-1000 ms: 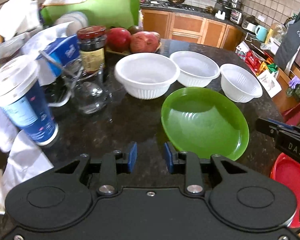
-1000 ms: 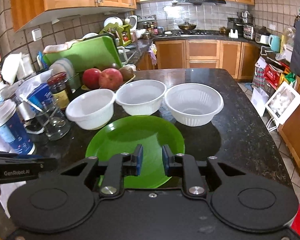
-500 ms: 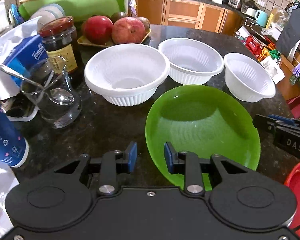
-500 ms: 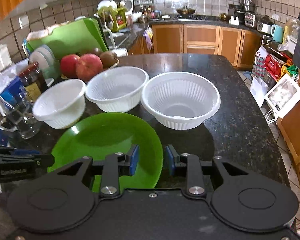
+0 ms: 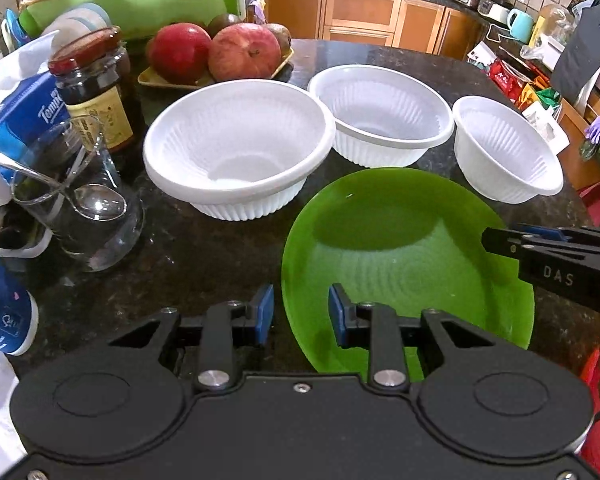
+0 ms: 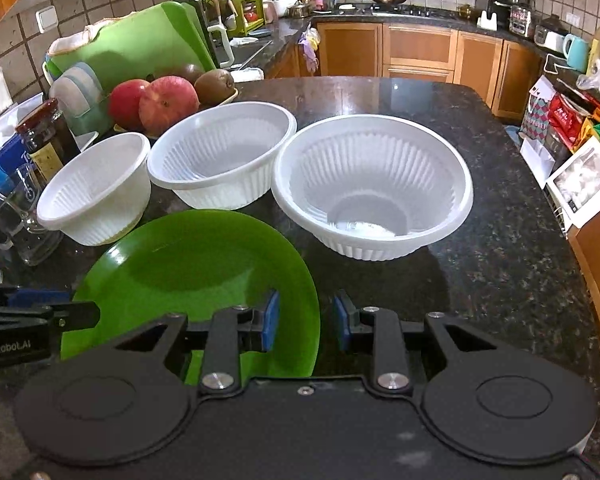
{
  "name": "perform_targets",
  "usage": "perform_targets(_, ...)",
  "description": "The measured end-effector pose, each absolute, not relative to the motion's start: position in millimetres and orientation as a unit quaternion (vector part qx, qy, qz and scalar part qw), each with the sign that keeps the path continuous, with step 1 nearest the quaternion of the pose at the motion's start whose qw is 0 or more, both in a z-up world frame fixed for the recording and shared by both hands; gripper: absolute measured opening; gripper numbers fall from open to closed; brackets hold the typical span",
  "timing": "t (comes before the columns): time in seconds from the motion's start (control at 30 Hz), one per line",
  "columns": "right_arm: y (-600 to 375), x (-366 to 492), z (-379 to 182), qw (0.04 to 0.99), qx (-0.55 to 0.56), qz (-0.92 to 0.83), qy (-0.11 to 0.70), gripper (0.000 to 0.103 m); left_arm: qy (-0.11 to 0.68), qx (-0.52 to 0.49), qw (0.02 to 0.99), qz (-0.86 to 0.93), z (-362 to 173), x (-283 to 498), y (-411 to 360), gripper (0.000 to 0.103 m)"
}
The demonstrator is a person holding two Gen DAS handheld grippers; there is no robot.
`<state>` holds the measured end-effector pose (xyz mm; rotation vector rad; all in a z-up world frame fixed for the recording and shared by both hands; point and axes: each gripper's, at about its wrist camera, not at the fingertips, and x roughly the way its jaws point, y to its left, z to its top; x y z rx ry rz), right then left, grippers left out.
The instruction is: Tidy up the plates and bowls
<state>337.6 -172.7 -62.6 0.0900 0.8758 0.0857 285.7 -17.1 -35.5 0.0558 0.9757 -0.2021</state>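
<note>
Three white ribbed bowls stand in a row on the dark stone surface, with a green plate just in front of them, nearest the person. The left gripper hangs over the plate's left rim with its blue pads apart and nothing between them; the right gripper hangs over the plate's right rim, also apart and empty, pointing toward the right-hand bowl. The middle bowl and the left-hand bowl sit untouched, rims nearly touching. This looks like the approach before a first pick-up: I'd judge the next move calls for settling on one bowl's rim, or the plate's edge, and closing there, then nesting.
</note>
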Motion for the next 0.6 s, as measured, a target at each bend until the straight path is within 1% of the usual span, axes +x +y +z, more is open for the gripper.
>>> perform_targets(0.2,-170.4,342.2,-69.0,0.900,0.046,0.050,0.431,0.031,0.479,0.029,0.873,-0.088,-43.0,293.9,-20.6,0.039)
perform_targets(0.37,-166.8,344.8,-70.1,0.901,0.039,0.052,0.429,0.032,0.476,0.023,0.875,-0.085,-44.0,297.5,-20.8,0.040)
perform_targets(0.43,-165.9,345.1,-70.4,0.902,0.037,0.051,0.426,0.031,0.471,0.028,0.878,-0.084,-44.9,297.0,-21.9,0.042)
perform_targets(0.6,-164.7,344.3,-71.9,0.906,0.034,0.052,0.419,0.033,0.464,0.037,0.880,-0.090,-45.1,297.2,-24.2,0.042)
